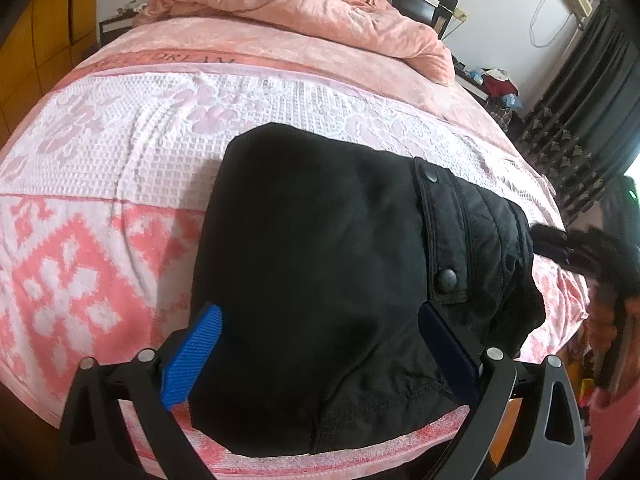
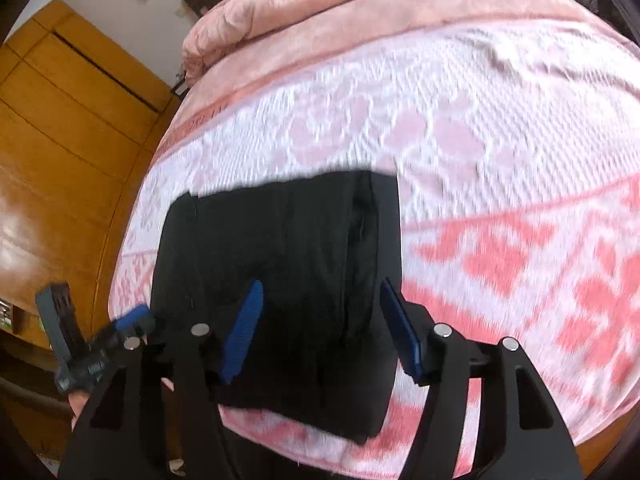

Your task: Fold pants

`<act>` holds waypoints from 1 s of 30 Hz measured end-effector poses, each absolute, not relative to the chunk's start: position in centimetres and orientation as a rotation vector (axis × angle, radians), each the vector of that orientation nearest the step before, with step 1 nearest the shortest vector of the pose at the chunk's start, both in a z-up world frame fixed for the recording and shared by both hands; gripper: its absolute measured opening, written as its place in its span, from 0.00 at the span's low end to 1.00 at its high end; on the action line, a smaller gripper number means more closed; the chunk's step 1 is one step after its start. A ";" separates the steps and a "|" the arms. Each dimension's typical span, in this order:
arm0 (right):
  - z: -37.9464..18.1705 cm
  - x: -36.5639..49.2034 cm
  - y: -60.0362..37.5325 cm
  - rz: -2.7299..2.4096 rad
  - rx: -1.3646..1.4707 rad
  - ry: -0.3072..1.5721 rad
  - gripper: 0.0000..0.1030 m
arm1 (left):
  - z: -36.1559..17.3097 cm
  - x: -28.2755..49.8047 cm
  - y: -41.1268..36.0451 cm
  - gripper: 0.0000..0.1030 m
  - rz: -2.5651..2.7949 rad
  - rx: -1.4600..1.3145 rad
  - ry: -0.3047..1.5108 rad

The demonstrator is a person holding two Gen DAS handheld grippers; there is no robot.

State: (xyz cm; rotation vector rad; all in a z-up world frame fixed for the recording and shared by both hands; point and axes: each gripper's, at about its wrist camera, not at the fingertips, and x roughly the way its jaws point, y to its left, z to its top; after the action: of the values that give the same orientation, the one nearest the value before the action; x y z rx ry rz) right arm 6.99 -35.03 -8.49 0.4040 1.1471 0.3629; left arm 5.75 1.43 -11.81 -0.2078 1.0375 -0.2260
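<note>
Black pants (image 1: 320, 272) lie folded into a compact bundle on the pink and white patterned bedspread (image 1: 100, 200), near the bed's front edge. Snap buttons and the quilted waistband show on the bundle's right side. My left gripper (image 1: 320, 344) is open, hovering over the bundle's near part, fingers apart on either side and holding nothing. In the right wrist view the pants (image 2: 280, 280) appear as a dark rectangle. My right gripper (image 2: 320, 332) is open above the bundle's near right part, empty. The left gripper (image 2: 132, 316) shows at the far left of that view.
A crumpled pink quilt (image 1: 300, 4) lies at the head of the bed. A wooden wardrobe (image 2: 60, 140) stands to the left. A cluttered bedside table (image 1: 496, 88) and dark curtains (image 1: 580, 120) stand to the right. Another dark garment (image 1: 580, 248) lies at the bed's right edge.
</note>
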 end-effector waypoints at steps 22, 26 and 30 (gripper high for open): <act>-12.1 14.9 -32.9 0.364 0.395 1.224 0.06 | -10.0 5.3 0.4 0.96 -0.238 -0.137 0.968; -12.7 14.4 -32.9 0.356 0.394 1.225 0.13 | -9.8 5.2 0.3 0.96 -0.237 -0.130 0.967; -11.4 12.8 -33.5 0.355 0.390 1.193 0.30 | -9.9 5.1 0.2 0.96 -0.236 -0.126 0.968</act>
State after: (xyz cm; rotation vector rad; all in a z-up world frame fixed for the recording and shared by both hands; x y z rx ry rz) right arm 12.79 -33.50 -11.38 0.3903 1.1935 0.3553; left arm 5.11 0.20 -9.91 -0.1263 0.9680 -0.2356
